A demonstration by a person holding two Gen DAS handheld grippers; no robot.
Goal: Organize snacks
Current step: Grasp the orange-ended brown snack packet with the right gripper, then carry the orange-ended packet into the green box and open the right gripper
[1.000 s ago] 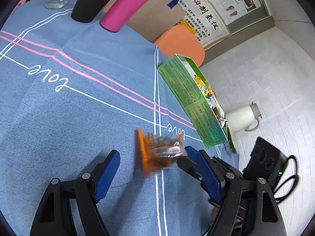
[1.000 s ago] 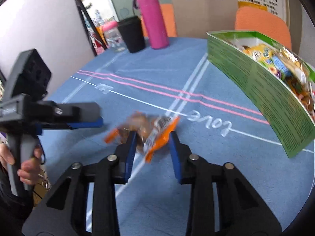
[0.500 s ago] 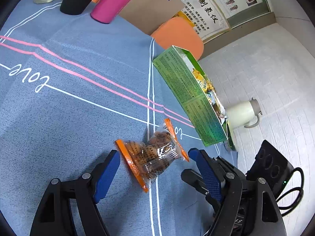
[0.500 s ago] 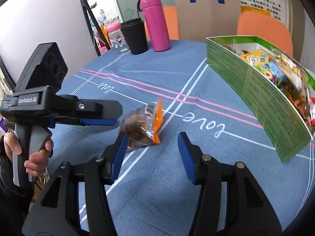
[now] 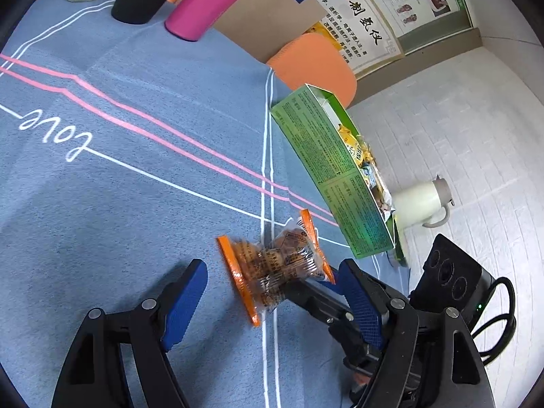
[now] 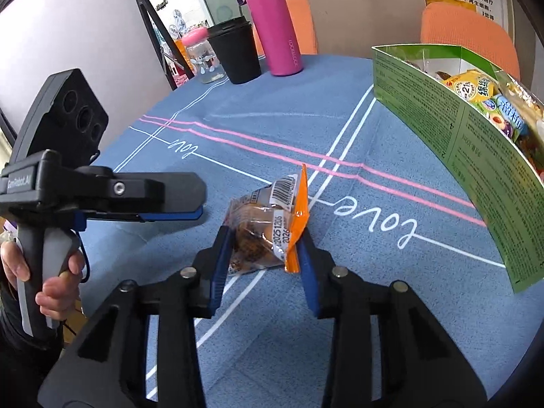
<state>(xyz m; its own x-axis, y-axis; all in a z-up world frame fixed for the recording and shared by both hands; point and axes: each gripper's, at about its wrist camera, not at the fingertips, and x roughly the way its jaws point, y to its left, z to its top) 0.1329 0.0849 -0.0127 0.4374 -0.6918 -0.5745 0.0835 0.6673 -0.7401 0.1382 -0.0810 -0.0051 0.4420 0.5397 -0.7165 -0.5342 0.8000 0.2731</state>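
Right gripper (image 6: 263,255): blue-padded fingers closed on the snack packet (image 6: 268,227), one pad against each side. The packet is clear film with orange sealed ends, brown pieces inside, barcode label facing up. Whether its underside touches the cloth cannot be told from the right wrist view.

Left gripper (image 5: 272,301): jaws spread wide, gripping nothing. In the left wrist view the same snack packet (image 5: 275,265) sits ahead of and between its fingertips, nearer the right-hand finger, where the right gripper's tips reach in from the side. Seen from the right wrist, the left gripper (image 6: 200,204) hangs just left of the packet, apart from it, with a hand (image 6: 51,292) around its grip.

Table (image 6: 357,323): blue cloth with white and pink lines and "love" lettering. The packet is near the near edge, over a white line crossing.

Green box (image 6: 459,156) stands towards the right edge, open-topped, holding assorted snack bags. At the far edge: pink bottle (image 6: 275,20), black cup (image 6: 234,51), small glass jar (image 6: 200,54).
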